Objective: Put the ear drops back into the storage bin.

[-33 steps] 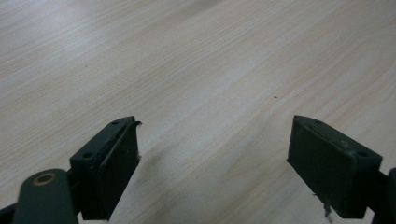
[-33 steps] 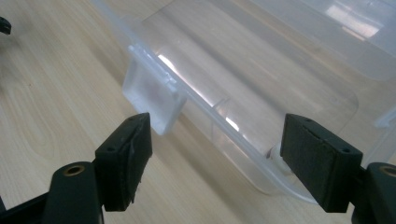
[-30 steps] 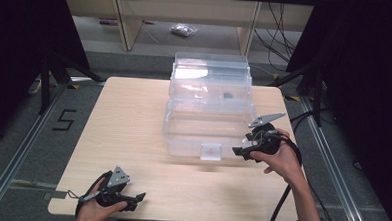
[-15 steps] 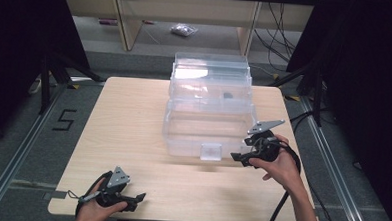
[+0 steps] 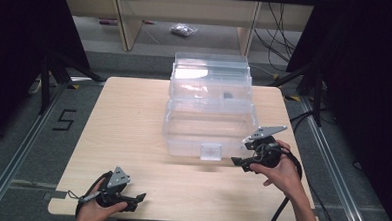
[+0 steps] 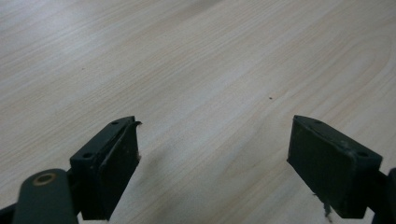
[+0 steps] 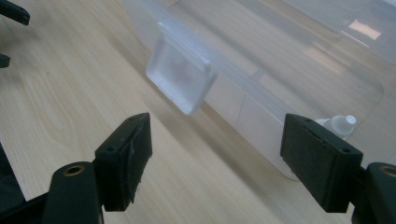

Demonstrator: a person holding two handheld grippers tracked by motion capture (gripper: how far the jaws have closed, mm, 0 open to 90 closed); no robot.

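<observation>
right gripper (image 5: 239, 162) backed off toward lower right of frame, jaws wide and empty beside clear storage box (image 5: 209, 108) latch (image 5: 211, 151) at centre; left gripper (image 5: 132, 200) open, idle lower left.

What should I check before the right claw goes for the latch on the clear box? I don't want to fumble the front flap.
1. Right claw open wide enough for the latch: ok, jaws stand well apart.
2. Right claw empty: ok, nothing between its jaws.
3. Latch within its line of sight: ok, ahead and slightly left, not yet between the jaws.
4. Latch fastened or released: cannot tell; it looks tilted away from the clear box.
5. Left claw out of the way: ok, open and empty at the table's near left corner.
6. Box steadied against sliding: not ok, neither claw holds it.
</observation>
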